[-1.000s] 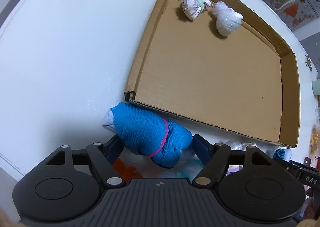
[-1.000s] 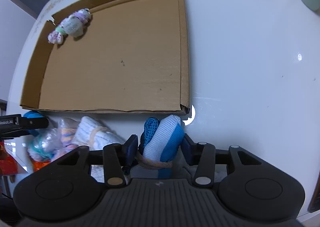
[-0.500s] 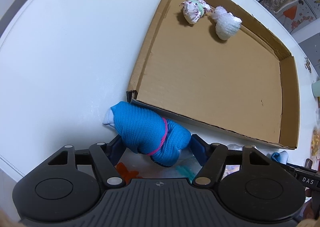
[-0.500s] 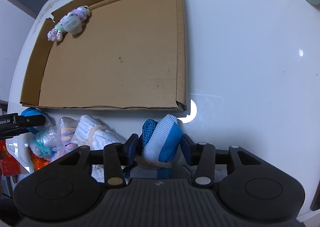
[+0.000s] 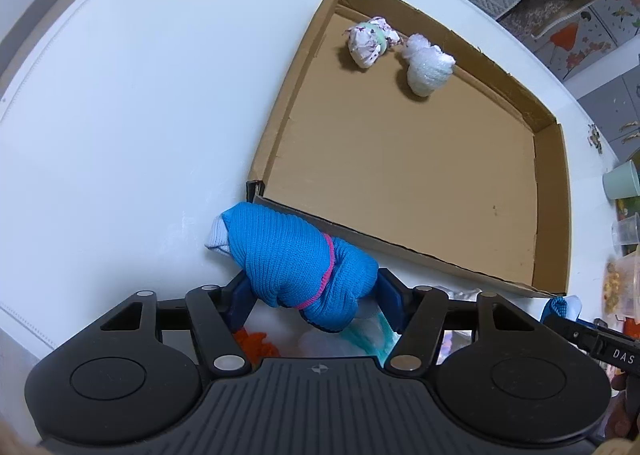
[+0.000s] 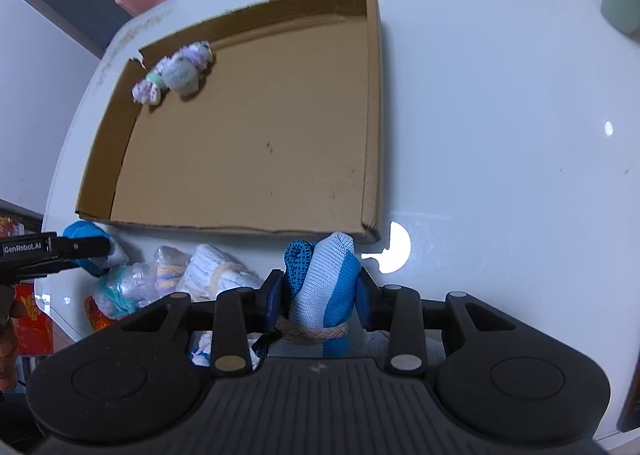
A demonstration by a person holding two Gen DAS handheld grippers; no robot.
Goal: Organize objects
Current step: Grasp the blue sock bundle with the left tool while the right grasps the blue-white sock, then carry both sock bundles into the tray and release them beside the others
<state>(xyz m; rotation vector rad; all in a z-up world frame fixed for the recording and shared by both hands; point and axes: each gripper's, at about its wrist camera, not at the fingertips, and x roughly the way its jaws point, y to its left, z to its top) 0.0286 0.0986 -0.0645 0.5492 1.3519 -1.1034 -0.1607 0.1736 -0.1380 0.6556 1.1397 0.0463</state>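
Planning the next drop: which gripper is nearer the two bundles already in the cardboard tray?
Left gripper, below the tray's left corner, their side; the right gripper sits by the opposite corner from the bundles.

Left tool [image 5: 310,291] angled steeply down, jaws closing with pads pressed on a bright blue knitted sock roll [image 5: 298,269]; right tool [image 6: 318,291] tilted down, jaws closing, clamped on a blue-and-white sock bundle [image 6: 322,283]; dark fingers [image 6: 8,339] barely visible at left edge.

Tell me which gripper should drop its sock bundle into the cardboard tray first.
Left, probably. The left gripper, jaws closing on the blue sock roll, sits at the cardboard tray corner nearest the two placed bundles.
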